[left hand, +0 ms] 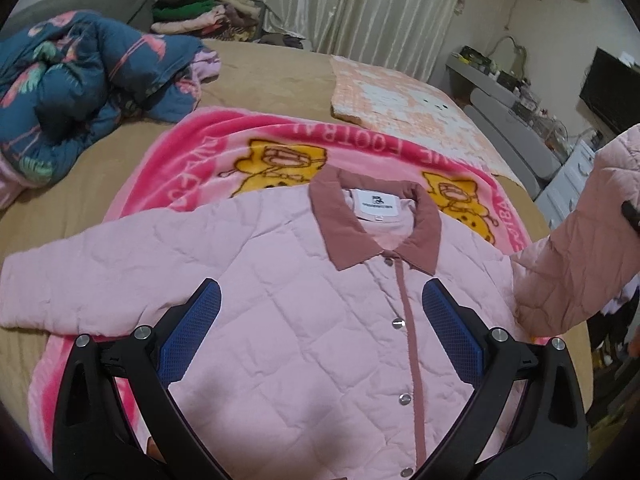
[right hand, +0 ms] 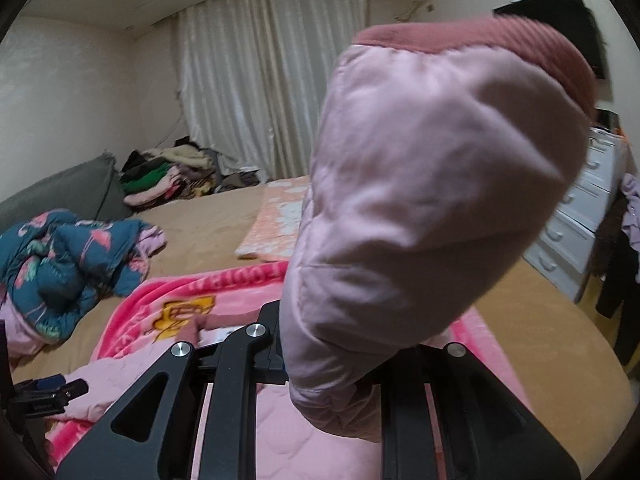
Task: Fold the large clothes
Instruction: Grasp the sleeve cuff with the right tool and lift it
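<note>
Now: pink quilted jacket [left hand: 280,300] spread front-up on a pink blanket [left hand: 208,140] on the bed [left hand: 272,76], one sleeve [right hand: 420,200] lifted.
Left gripper [left hand: 320,316] hangs over the jacket's chest at lower centre, jaws wide apart, nothing between them. Right gripper [right hand: 320,360] is clenched on the sleeve, which fills the centre-right of its view; its fingertips are hidden, probably buried in fabric. Blue floral quilt [left hand: 80,80] bunched at upper left.

One pink jacket [left hand: 280,300], two blankets [left hand: 208,148], one quilt [left hand: 80,80]
</note>
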